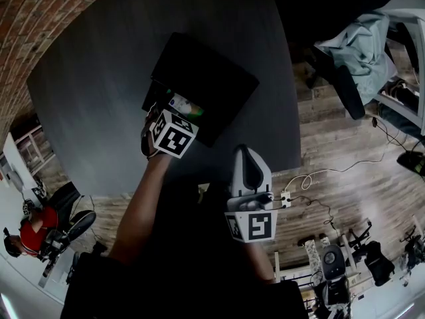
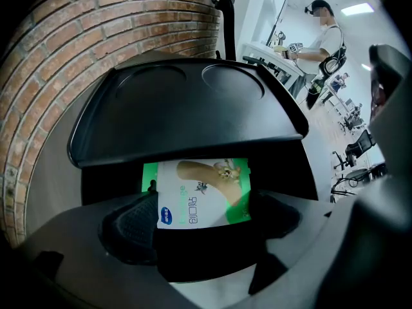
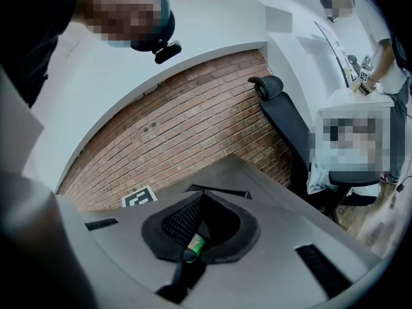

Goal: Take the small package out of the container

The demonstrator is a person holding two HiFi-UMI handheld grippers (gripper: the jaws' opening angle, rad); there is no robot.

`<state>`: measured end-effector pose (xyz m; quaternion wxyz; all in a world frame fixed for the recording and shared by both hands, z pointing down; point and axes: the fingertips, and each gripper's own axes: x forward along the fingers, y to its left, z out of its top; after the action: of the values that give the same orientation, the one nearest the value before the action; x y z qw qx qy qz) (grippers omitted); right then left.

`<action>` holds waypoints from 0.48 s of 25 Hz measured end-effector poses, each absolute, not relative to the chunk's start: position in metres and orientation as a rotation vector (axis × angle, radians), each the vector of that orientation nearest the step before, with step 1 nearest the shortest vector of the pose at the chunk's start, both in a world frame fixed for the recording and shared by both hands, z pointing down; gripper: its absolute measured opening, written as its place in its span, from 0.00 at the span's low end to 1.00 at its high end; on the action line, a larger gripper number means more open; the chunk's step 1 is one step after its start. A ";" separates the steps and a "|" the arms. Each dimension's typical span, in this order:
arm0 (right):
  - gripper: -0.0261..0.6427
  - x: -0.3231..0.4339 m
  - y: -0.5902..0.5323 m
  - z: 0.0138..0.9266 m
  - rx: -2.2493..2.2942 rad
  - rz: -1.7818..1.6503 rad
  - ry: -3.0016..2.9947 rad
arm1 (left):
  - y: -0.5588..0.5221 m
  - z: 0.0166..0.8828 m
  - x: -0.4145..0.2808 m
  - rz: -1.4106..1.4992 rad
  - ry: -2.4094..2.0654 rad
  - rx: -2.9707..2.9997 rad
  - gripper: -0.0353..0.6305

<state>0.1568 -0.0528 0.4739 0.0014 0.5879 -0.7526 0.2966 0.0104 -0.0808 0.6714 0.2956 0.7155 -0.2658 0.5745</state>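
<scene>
Floorboards (image 1: 345,145) lay under the right gripper (image 1: 249,159), which hung off the near edge of the table (image 1: 99,98), well apart from the container (image 1: 212,78). Its jaws were drawn together, tips meeting over a small hollow (a green-and-white speck showed low in that hollow; what it was I could not tell).

Further out, the left gripper (image 2: 205,203) reached to the container's near side, marker cube (image 1: 174,137) uppermost. Its jaws were spread wide, one on each side of the package (image 2: 199,182). The left pad (image 2: 132,227) overlapped the package's lower left corner, and the right pad (image 2: 273,214) was just beside its right edge. The package, white and green with a tan shape printed on it, sat in the container's opening under the overhanging black lid (image 2: 187,102), which bore two round recesses.

The container stood on the dark table, towards its middle. Beyond the table ran a brick wall (image 2: 77,56). An office chair (image 3: 283,121) stood by the wall, and farther off a person (image 2: 325,37) stood at a white desk.
</scene>
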 end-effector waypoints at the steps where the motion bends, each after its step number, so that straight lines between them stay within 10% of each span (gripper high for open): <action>1: 0.08 0.157 -0.053 0.474 1.846 0.930 -2.361 | -0.081 0.671 0.011 1.533 -0.702 1.907 0.68; 12: 0.08 0.158 -0.049 0.473 1.858 0.920 -2.358 | -0.078 0.671 0.011 1.563 -0.671 1.911 0.68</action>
<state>0.1583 -0.0486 0.4731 0.0008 0.5918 -0.7509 0.2931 0.0107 -0.0777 0.6714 0.2874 0.7155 -0.2513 0.5851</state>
